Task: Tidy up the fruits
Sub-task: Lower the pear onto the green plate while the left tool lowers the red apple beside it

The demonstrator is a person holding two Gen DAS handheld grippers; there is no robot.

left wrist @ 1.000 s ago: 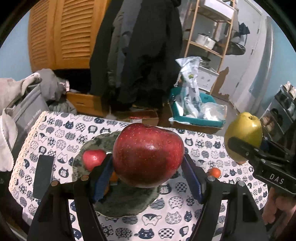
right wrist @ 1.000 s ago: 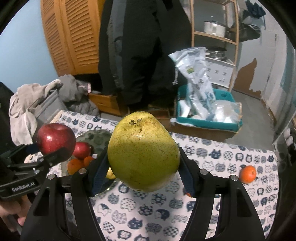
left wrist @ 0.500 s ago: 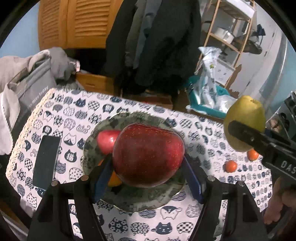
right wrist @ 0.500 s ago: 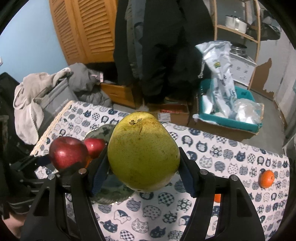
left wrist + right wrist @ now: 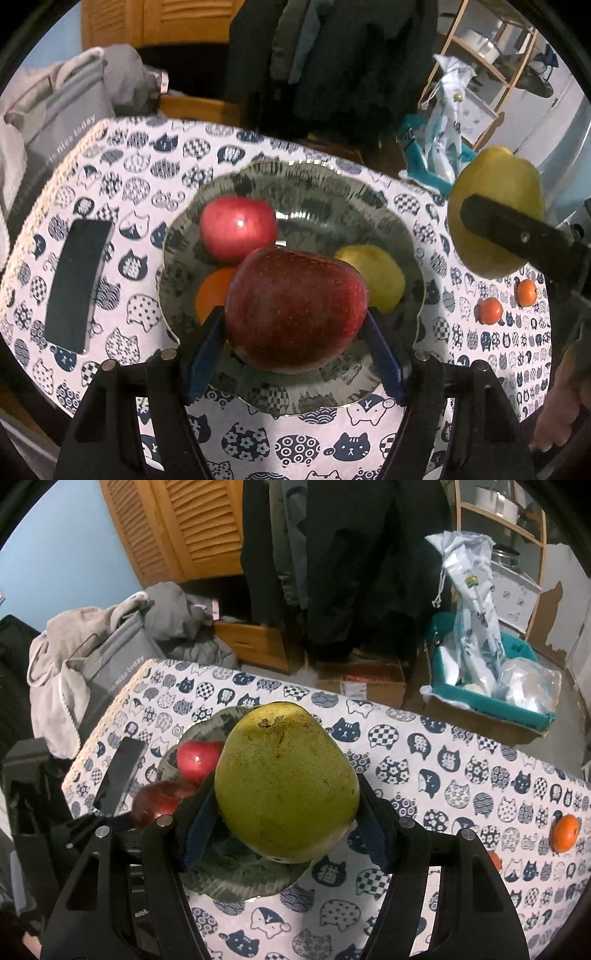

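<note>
My left gripper (image 5: 295, 332) is shut on a dark red apple (image 5: 295, 310) and holds it over the near part of a dark green plate (image 5: 325, 192). On the plate lie a lighter red apple (image 5: 236, 227), an orange (image 5: 212, 291) and a yellow-green pear (image 5: 376, 277). My right gripper (image 5: 284, 823) is shut on a large yellow-green pear (image 5: 286, 779), above the plate's right side (image 5: 210, 727); the held pear also shows in the left wrist view (image 5: 495, 210). Two small oranges (image 5: 489, 310) (image 5: 526, 291) lie on the cloth to the right.
A black phone (image 5: 77, 284) lies on the cat-print tablecloth (image 5: 129, 177) left of the plate. Beyond the far table edge are a grey bag (image 5: 107, 657), cardboard boxes (image 5: 364, 679) and a teal bin of bags (image 5: 491, 679).
Both grippers have moved forward and down toward the plate with their fruit still held. The plate now fills more of both views.
</note>
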